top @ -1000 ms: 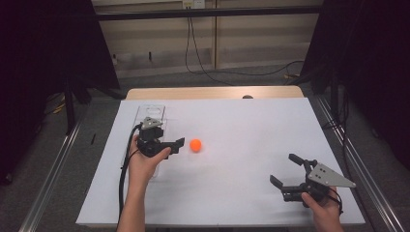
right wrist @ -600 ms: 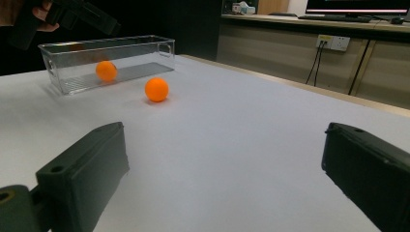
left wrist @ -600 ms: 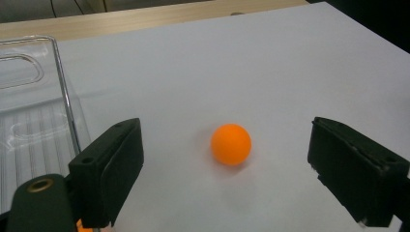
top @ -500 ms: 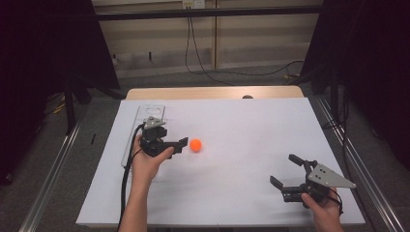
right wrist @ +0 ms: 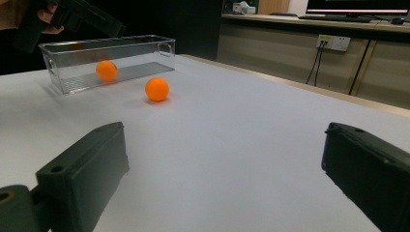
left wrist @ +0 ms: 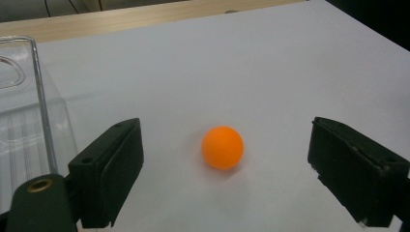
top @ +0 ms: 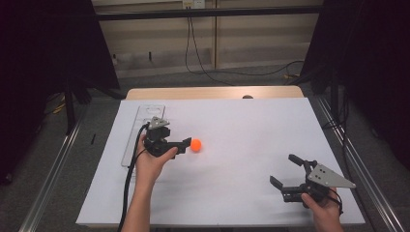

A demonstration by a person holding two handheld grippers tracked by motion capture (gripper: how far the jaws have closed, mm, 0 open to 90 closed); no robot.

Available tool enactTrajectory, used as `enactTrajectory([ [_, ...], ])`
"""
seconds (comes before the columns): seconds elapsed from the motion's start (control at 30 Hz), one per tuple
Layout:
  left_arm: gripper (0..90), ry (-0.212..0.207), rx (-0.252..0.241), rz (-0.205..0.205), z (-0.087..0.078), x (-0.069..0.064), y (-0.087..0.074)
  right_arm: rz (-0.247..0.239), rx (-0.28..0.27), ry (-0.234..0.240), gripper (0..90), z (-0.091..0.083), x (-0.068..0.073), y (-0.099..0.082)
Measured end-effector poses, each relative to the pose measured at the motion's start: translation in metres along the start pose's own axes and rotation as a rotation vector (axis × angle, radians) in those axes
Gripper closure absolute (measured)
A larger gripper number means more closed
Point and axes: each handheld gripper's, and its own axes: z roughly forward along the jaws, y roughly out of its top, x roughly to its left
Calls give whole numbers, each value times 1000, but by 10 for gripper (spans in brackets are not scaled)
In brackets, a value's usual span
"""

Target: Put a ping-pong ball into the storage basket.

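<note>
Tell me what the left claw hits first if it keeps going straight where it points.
Most likely the orange ball: it lies on the white table ahead of the open left claw, roughly centred between its jaws.

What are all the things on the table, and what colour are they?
orange ball: one, orange, on the white table between the left gripper's open jaws, untouched.
second orange ball: one, orange, inside the clear bin.
clear bin: one, see-through, near the table's left edge.
table: one, white top, wooden strip at the far edge.
left gripper: one, black, aimed at the loose ball.
right gripper: one, black, jaws open, near right corner.
</note>
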Motion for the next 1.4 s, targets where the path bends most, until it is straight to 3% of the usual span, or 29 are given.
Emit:
enactTrajectory([
  [1.4,85,-25,57,24,35,-18,-8,0,-3,5,20,0,1,0],
])
